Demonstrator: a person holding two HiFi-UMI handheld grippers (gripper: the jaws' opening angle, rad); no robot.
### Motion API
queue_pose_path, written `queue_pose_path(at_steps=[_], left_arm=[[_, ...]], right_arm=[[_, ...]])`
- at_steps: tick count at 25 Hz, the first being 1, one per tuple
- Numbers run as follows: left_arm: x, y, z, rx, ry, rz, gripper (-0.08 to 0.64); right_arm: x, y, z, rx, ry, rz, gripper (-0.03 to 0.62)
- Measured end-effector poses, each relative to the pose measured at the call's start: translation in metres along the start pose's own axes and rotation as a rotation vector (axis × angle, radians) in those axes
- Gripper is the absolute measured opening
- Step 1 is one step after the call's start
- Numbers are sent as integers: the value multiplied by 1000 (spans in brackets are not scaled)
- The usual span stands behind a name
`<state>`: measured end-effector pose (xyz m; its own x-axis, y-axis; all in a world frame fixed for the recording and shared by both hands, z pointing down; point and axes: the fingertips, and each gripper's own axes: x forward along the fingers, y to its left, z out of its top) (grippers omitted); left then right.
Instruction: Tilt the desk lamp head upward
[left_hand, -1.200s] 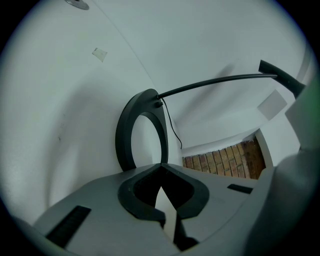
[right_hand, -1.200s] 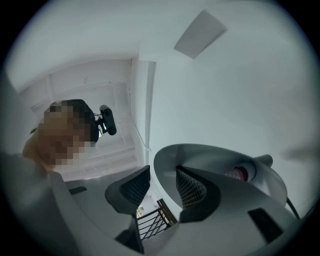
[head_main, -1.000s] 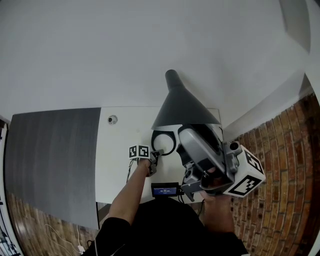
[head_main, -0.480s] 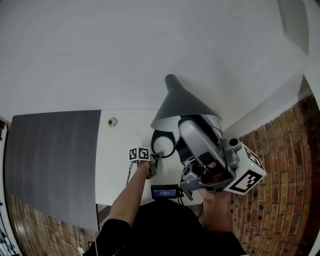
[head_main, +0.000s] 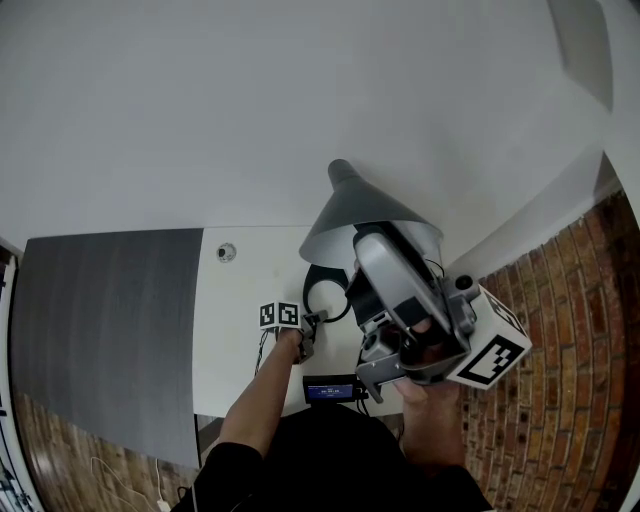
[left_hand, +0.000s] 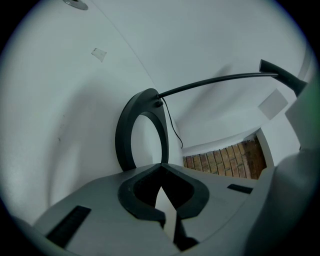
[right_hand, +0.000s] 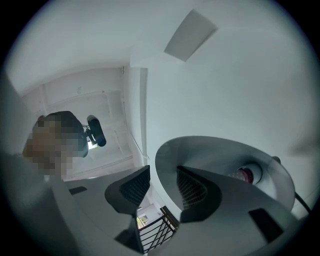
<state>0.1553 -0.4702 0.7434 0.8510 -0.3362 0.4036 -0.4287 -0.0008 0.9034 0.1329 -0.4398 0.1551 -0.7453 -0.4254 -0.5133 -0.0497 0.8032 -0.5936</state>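
Note:
The desk lamp's dark grey cone shade hangs over the white desk, above its black ring base. My right gripper reaches up from below the shade. In the right gripper view its jaws stand open astride the shade's rim: one finger sits inside the shade, near the bulb, and the other outside it. My left gripper is low on the desk with its jaws shut. Its tips are at the near edge of the ring base, from which the thin lamp arm rises.
A black device with a blue screen lies at the desk's front edge. A small round fitting sits on the desk's far left. A dark grey panel adjoins the desk on the left, and brick floor lies to the right.
The shade has risen and tipped its open side upward, with the right gripper following it up a little. The left gripper has stayed by the base.

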Motion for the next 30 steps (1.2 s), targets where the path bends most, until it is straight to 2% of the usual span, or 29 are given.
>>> queue_pose_path(at_steps=[11, 15, 22, 30], left_arm=[[-1, 0, 1, 2, -1, -1, 9], [0, 0, 1, 3, 1, -4, 9], [-1, 0, 1, 4, -4, -12, 9], [-1, -1, 0, 7, 0, -11, 9]], right_arm=[[5, -1, 6, -20, -3, -19, 158], [3, -2, 4, 23, -14, -16, 158], [-2, 4, -3, -36, -9, -12, 156], [5, 1, 7, -26, -13, -32, 156]])
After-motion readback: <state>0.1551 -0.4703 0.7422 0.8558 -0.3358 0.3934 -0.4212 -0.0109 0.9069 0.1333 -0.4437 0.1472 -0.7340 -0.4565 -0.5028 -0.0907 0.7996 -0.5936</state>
